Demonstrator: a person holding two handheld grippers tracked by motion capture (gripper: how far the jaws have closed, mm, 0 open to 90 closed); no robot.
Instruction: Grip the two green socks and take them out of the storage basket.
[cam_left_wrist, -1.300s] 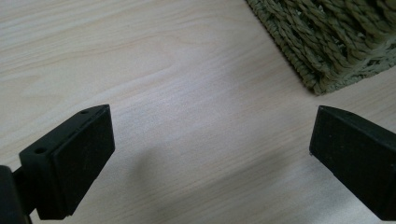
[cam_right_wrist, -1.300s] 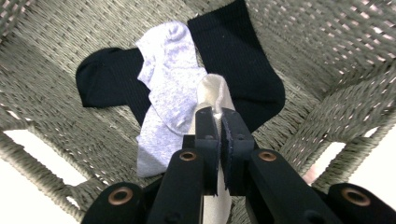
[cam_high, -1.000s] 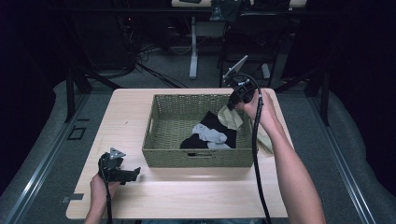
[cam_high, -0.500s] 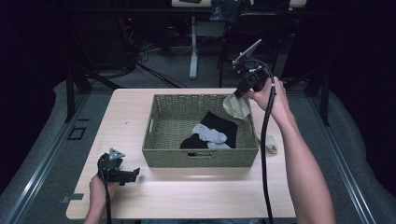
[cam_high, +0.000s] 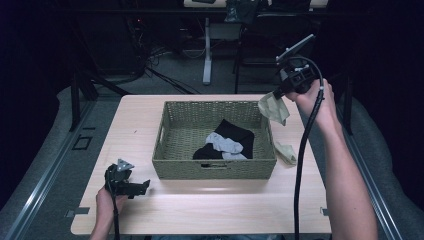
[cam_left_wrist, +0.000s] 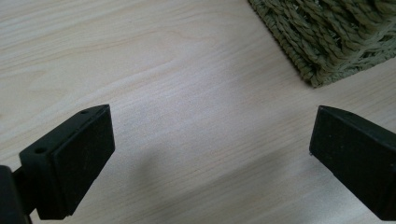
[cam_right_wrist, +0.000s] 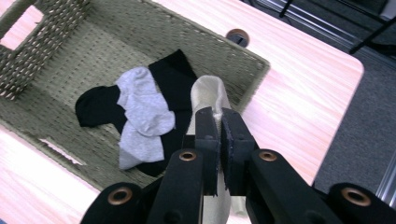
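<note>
My right hand-held gripper (cam_right_wrist: 219, 140) pinches the beige sock (cam_high: 274, 107) thinly above the basket (cam_high: 172, 145) rim; it may slip outside. Left hand-held gripper (cam_high: 131, 185) idles wide.

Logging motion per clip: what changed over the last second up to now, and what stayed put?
The right gripper, shut on a beige sock, rose from the basket's right rim, up and toward the far right corner; the sock now hangs clear. The left gripper, open, stayed on the table. The second beige sock and the socks in the basket stayed.

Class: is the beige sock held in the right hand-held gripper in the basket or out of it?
Out: the beige sock hangs from the right hand-held gripper, above the basket rim.
</note>
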